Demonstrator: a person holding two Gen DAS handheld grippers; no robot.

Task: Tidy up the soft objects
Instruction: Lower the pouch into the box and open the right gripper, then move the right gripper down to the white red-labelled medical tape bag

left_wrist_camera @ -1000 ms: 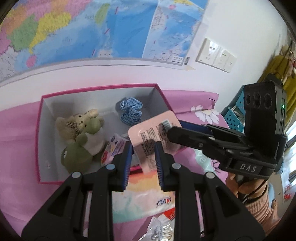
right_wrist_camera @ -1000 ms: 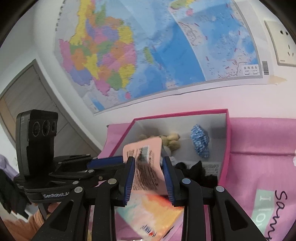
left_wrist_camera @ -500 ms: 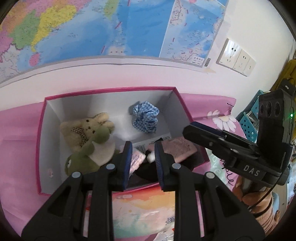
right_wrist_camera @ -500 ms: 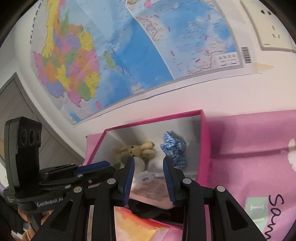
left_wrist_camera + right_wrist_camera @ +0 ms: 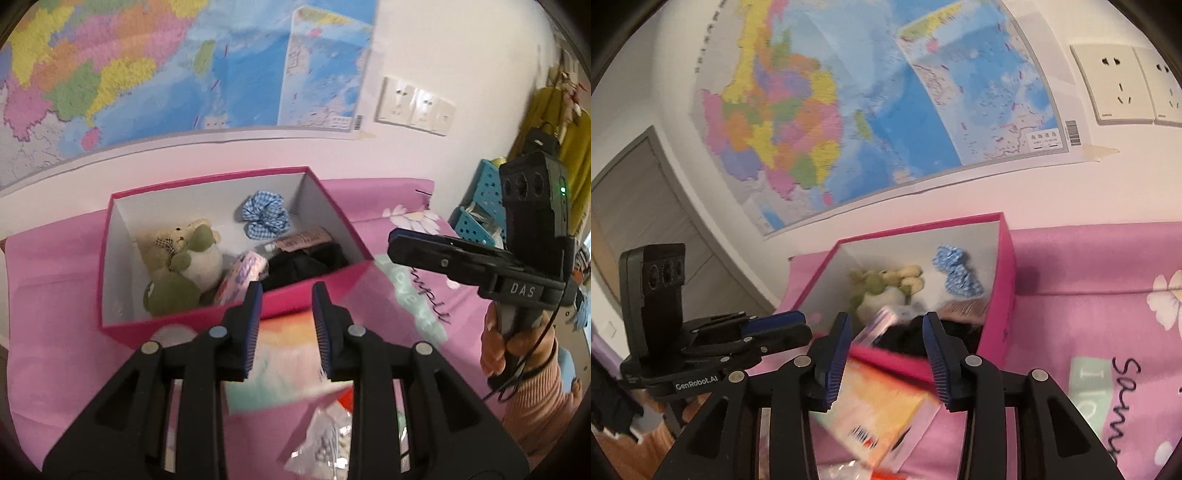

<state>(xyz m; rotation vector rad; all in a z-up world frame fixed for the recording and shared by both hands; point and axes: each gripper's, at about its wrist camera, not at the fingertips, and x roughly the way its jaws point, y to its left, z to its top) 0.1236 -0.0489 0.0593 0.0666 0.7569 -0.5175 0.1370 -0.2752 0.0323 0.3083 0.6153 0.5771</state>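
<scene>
A pink box stands on the pink cloth by the wall. In it lie a beige and green plush pair, a blue checked scrunchie, a pink flat packet, a small pink pack and a black soft item. My left gripper is open and empty just in front of the box's near wall. My right gripper is open and empty at the box's near corner; it also shows in the left wrist view.
A pastel tissue pack lies on the cloth below both grippers. A clear plastic bag lies nearer. A blue basket stands at the right. A map and wall sockets are behind.
The pink flat packet that both grippers held above the box now lies inside it. Both grippers have opened and drawn back from the box.
</scene>
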